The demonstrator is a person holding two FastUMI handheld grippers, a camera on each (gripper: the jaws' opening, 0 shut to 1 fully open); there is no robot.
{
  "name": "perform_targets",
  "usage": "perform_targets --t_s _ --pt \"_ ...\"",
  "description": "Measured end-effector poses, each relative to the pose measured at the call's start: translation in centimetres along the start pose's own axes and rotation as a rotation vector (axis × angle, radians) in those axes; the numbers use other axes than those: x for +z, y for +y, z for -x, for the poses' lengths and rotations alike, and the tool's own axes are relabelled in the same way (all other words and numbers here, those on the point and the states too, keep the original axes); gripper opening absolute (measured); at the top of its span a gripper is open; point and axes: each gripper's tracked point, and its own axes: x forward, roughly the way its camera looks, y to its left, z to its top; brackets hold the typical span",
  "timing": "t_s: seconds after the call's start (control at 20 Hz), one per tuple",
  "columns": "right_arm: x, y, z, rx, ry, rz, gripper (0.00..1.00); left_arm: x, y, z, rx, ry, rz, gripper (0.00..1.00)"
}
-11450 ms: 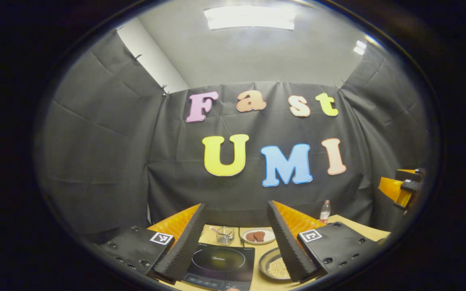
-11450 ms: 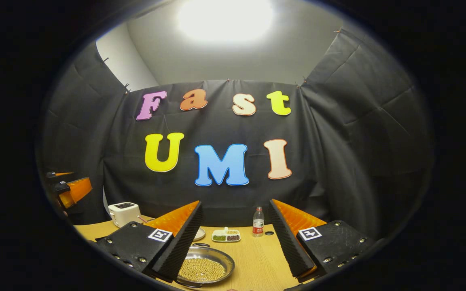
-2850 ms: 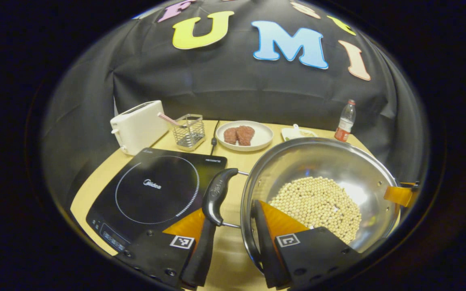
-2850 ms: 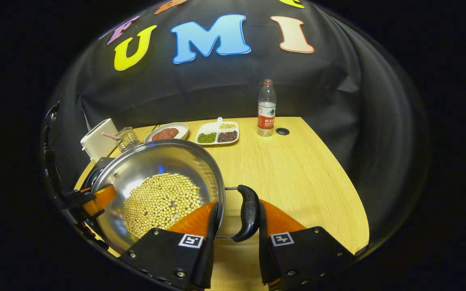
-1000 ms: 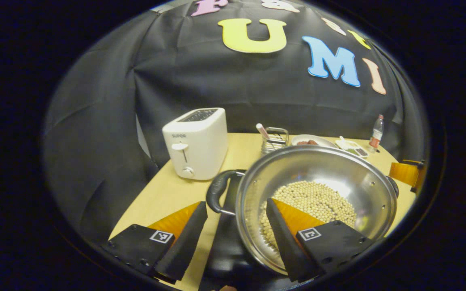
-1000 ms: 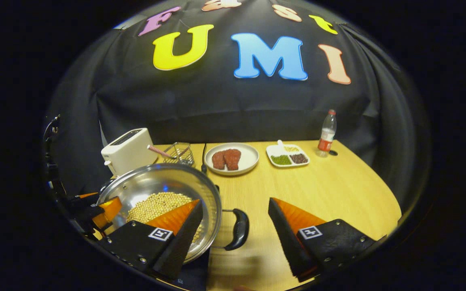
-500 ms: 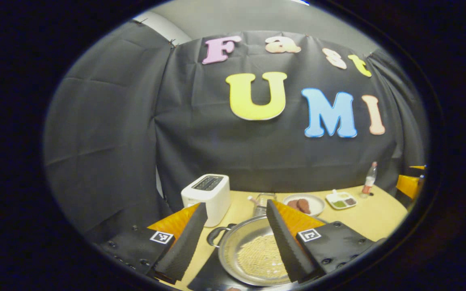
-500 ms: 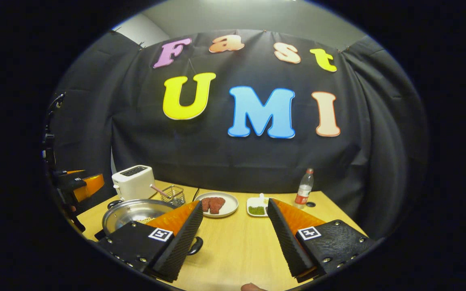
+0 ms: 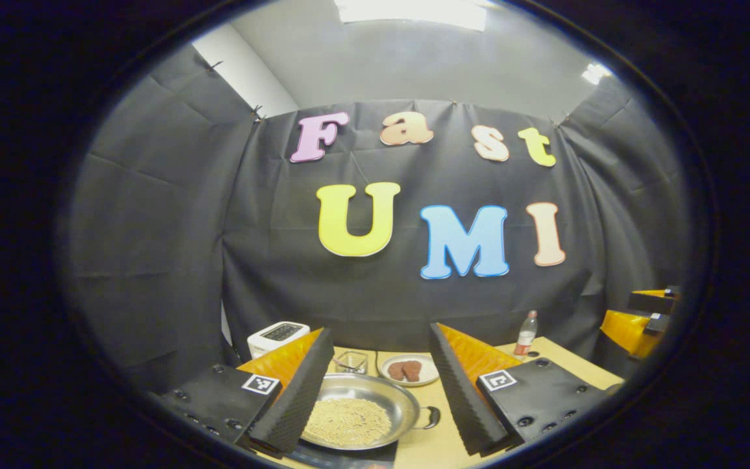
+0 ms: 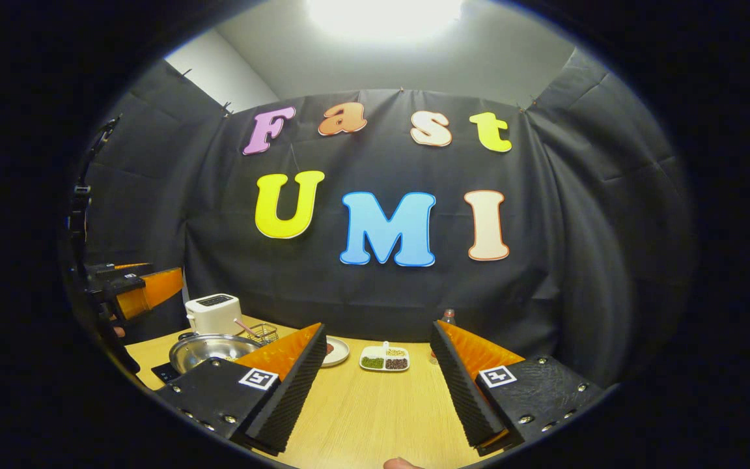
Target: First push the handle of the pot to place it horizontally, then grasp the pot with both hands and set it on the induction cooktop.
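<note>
Pot on the cooktop, both grippers raised and spread wide.
Left gripper view: the left gripper [image 9: 378, 391] holds nothing; below it the shiny steel pot [image 9: 355, 412], holding pale beans, sits on the black cooktop [image 9: 349, 458], 1 dark handle [image 9: 431, 417] level.
Right gripper view: the right gripper [image 10: 378, 391] grips nothing above the table [image 10: 375, 417]; the pot [image 10: 209, 350] is far left.

Black gripper [image 9: 378, 381] bodies, square markers.

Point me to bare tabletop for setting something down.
Free: the table in front of the divided dish and plate, right of the pot. Crowded: the left back corner, with toaster, wire basket and pot.
</note>
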Motion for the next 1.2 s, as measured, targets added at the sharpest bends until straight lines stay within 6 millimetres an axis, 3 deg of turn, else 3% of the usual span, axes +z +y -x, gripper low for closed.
perform_targets --t_s 0.15,0.2,0.25,0.35,0.45,0.55,0.65,0.9,1.0,1.2 --pt "0.6 -0.5 1.8 0.027 -0.008 -0.011 0.96 0.7 -2.0 3.1 -0.008 -0.007 -0.01 0.96" --pt "0.9 -0.5 2.3 0.031 -0.012 -0.017 0.96 1.2 -2.5 4.0 -0.014 -0.013 -0.026 1.0" --pt "1.2 -0.4 2.9 0.034 -0.02 -0.025 0.96 1.3 -3.1 4.9 -0.025 -0.014 -0.037 0.96" --pt "1.8 0.2 3.7 0.041 -0.032 -0.035 0.96 1.9 -3.9 7.2 -0.051 -0.013 -0.041 1.0" --pt "2.7 0.3 4.5 0.028 -0.051 -0.036 0.96 2.4 -4.0 8.4 -0.068 -0.029 -0.044 0.94" --pt "3.6 0.8 4.9 0.024 -0.076 -0.035 0.96 2.9 -3.7 9.1 -0.074 -0.049 -0.054 0.92" --pt "4.1 1.0 5.1 0.014 -0.088 -0.036 0.96 3.4 -3.6 9.4 -0.079 -0.069 -0.05 1.0" --pt "4.6 1.3 5.5 0.007 -0.094 -0.041 0.96 4.1 -2.5 10.1 -0.059 -0.101 -0.026 0.95" --pt "5.0 0.9 5.5 0.001 -0.108 -0.033 0.96 4.0 -2.4 10.1 -0.056 -0.108 -0.015 1.0" --pt "5.5 -0.1 4.9 -0.03 -0.131 -0.061 0.96 4.3 -1.3 9.5 -0.026 -0.13 -0.01 0.96"
